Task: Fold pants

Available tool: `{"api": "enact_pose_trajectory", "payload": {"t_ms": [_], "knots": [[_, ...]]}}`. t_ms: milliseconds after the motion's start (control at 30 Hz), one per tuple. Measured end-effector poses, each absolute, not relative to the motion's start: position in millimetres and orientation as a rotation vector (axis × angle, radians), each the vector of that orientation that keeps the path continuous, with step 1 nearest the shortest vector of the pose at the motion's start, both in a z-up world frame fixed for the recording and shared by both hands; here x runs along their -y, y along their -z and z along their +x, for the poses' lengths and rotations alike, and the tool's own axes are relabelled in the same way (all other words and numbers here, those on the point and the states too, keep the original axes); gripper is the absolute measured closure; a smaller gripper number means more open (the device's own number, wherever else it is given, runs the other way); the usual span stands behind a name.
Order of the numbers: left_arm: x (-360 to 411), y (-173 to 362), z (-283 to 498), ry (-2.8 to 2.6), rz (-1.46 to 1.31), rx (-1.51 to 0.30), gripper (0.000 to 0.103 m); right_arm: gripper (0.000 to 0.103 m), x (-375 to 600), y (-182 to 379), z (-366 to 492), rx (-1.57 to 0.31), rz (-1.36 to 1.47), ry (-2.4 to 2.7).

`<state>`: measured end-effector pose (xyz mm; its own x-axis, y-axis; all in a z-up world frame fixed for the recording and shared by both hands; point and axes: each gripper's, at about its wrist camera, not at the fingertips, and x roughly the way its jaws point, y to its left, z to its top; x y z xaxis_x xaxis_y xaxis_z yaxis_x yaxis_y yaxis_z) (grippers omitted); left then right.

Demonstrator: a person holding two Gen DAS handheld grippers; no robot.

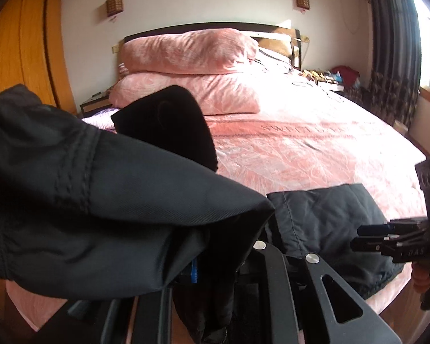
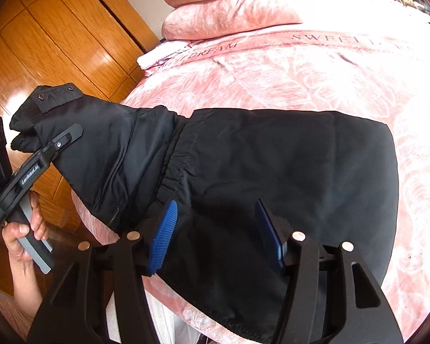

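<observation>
Black pants (image 2: 272, 157) lie across the pink bed (image 2: 300, 66). Their waist end is lifted off the bed to the left. My left gripper (image 2: 67, 136) is shut on that raised waist fabric, near the waistband with its snaps (image 2: 56, 94). In the left wrist view the lifted cloth (image 1: 100, 200) drapes over the fingers and hides them, while the rest of the pants (image 1: 329, 229) stays flat on the bed. My right gripper (image 2: 216, 229) hovers over the lower part of the pants with its blue pads (image 2: 163, 238) apart and nothing pinched between them.
Two pink pillows (image 1: 186, 57) are stacked at the head of the bed. A wooden wardrobe (image 2: 57, 43) stands along the left side. A dark curtain (image 1: 392, 43) and a cluttered bedside (image 1: 338, 74) are at the far right. A person's hand (image 2: 23, 238) holds the left gripper's handle.
</observation>
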<state>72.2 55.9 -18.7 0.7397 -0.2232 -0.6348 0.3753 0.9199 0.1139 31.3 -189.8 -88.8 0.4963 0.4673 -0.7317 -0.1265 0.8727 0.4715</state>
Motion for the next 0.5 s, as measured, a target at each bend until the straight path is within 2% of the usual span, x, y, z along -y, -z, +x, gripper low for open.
{"api": "enact_pose_trajectory", "payload": {"t_ms": [300,500], "knots": [[27.0,53.2,38.5,0.457,0.681,-0.696,0.083,0.046,208.5,97.2,26.9,-0.993,0.430,-0.344],[52.4,65.7,21.8,0.561,0.724,-0.722,0.079,0.047,220.6,97.6,22.1,-0.982,0.451,-0.329]]}}
